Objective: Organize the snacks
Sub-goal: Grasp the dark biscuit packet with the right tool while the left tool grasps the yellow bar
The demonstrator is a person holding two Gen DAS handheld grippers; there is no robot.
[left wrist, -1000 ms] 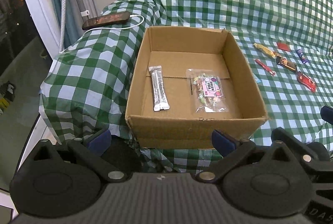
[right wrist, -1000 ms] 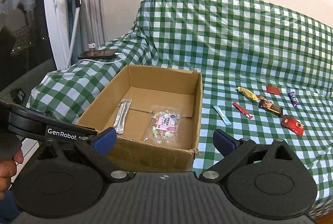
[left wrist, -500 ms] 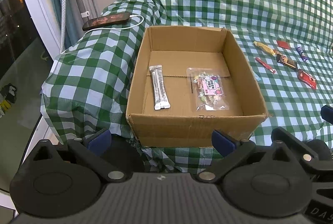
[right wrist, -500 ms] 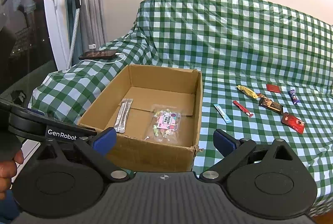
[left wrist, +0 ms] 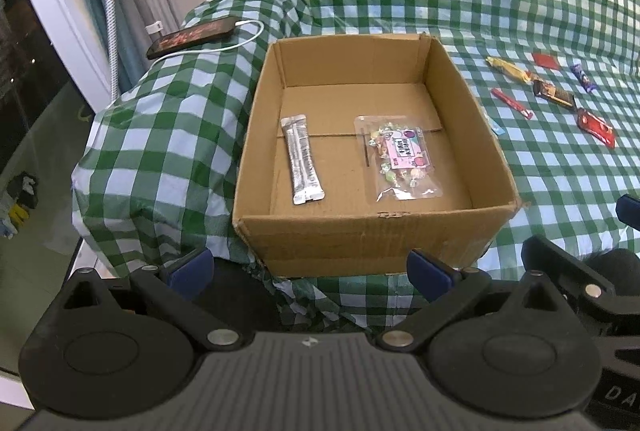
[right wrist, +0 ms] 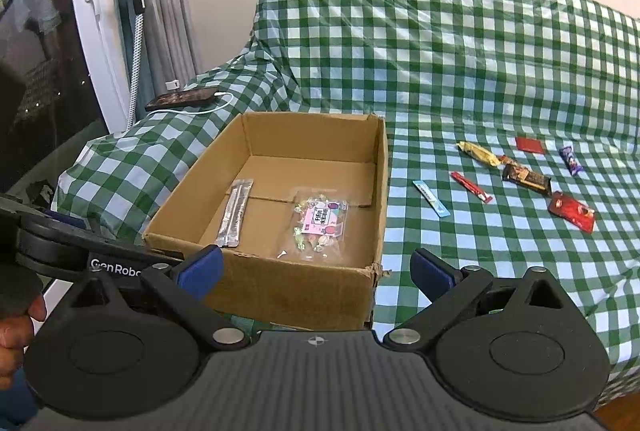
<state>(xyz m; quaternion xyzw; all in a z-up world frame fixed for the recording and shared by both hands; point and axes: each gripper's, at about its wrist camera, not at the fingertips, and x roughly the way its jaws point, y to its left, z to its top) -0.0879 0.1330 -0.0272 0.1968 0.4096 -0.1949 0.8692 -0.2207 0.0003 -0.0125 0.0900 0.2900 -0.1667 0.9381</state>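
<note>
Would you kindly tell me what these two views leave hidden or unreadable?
- Box floor behind its near wall: hidden in both views.
- Blue stick: left view, mostly behind the box's right wall; clear in the right view.
- Print on the silver sachet and candy bag: too small.
- Hand: cut off by the right view's left edge.

left wrist: above box [left wrist: 372, 231] near edge | right wrist: farther right | shared: box
</note>
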